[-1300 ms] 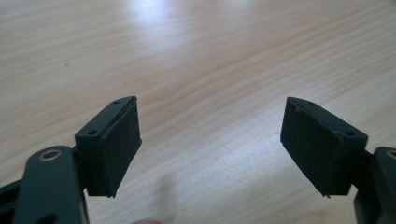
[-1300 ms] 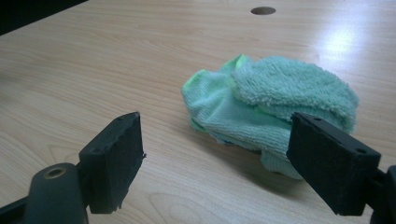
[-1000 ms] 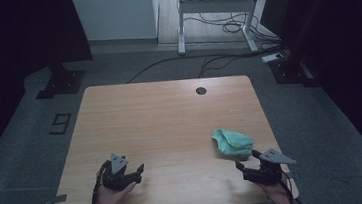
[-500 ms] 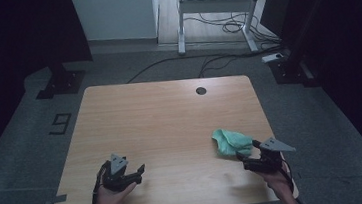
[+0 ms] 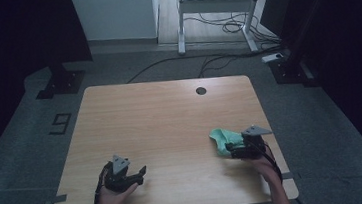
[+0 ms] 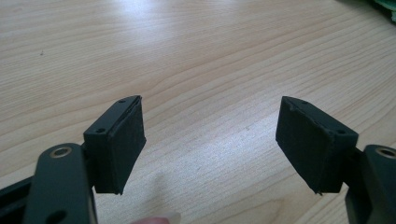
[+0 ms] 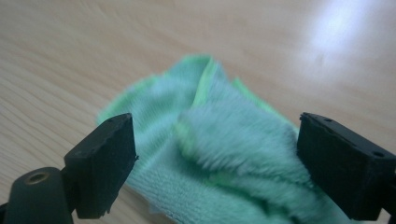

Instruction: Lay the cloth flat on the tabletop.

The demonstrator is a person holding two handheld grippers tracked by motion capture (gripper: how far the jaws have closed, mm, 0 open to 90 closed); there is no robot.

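Green cloth (image 7: pixel 219 154) lies between the right gripper's (image 7: pixel 217 163) spread fingers (image 7: pixel 100 163).

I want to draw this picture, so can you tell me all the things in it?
Table: one, light wood, middle of the room.
Cloth: one, green, crumpled, on the table's right side, between the right gripper's open jaws.
Hole: one, dark, round, near the table's far edge.
Desk: one, white legs, behind, cables beneath it.
Left gripper: one, black, open, over bare wood.
Right gripper: one, black, open.
Hands: two, at the near edge.
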